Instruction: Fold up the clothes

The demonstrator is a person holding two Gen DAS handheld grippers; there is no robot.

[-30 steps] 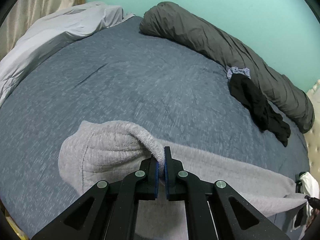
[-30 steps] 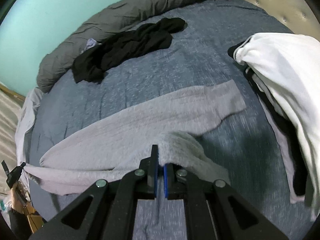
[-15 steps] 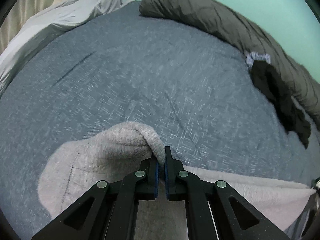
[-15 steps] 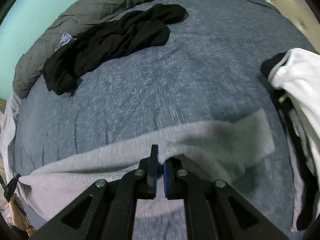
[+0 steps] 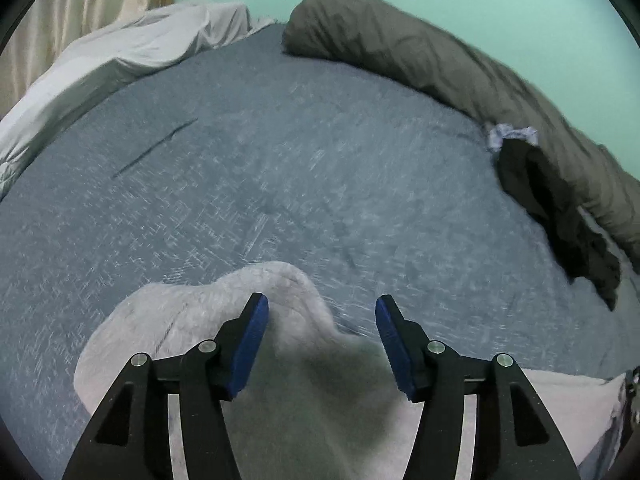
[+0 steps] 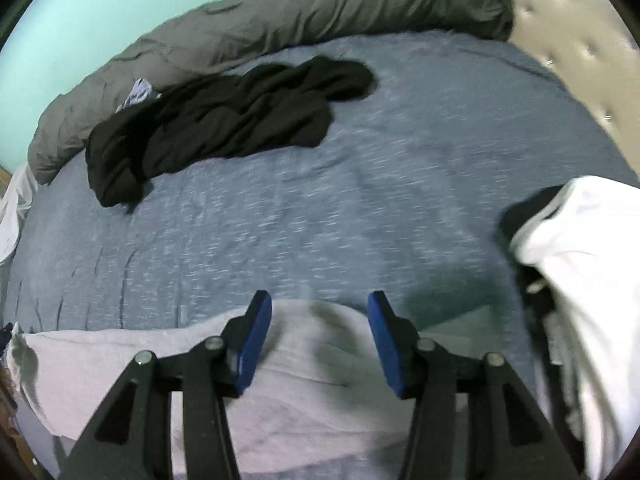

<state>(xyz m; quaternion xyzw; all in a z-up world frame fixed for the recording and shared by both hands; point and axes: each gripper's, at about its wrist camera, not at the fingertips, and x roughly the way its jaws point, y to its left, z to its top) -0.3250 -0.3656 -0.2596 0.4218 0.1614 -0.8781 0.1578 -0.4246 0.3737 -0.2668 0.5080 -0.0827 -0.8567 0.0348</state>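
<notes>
A light grey fleece garment (image 5: 296,360) lies on the blue-grey bed (image 5: 280,160), stretched along the near edge. In the left wrist view my left gripper (image 5: 322,312) stands open just above one end of it, a raised fold between the blue pads. In the right wrist view the same grey garment (image 6: 160,364) runs from the left to under my right gripper (image 6: 320,308), which is open over its other end. Nothing is pinched by either gripper.
A black garment (image 6: 224,124) lies crumpled far across the bed, beside a rolled dark grey duvet (image 6: 280,12). A white and black clothes pile (image 6: 580,280) sits at the right. A pale sheet (image 5: 120,56) bunches at the far left. A tufted headboard (image 6: 580,48) is at the right.
Both grippers were shut on the grey garment's ends and carried them forward across the bed. Now both have opened and let the fabric drop onto the bed.
</notes>
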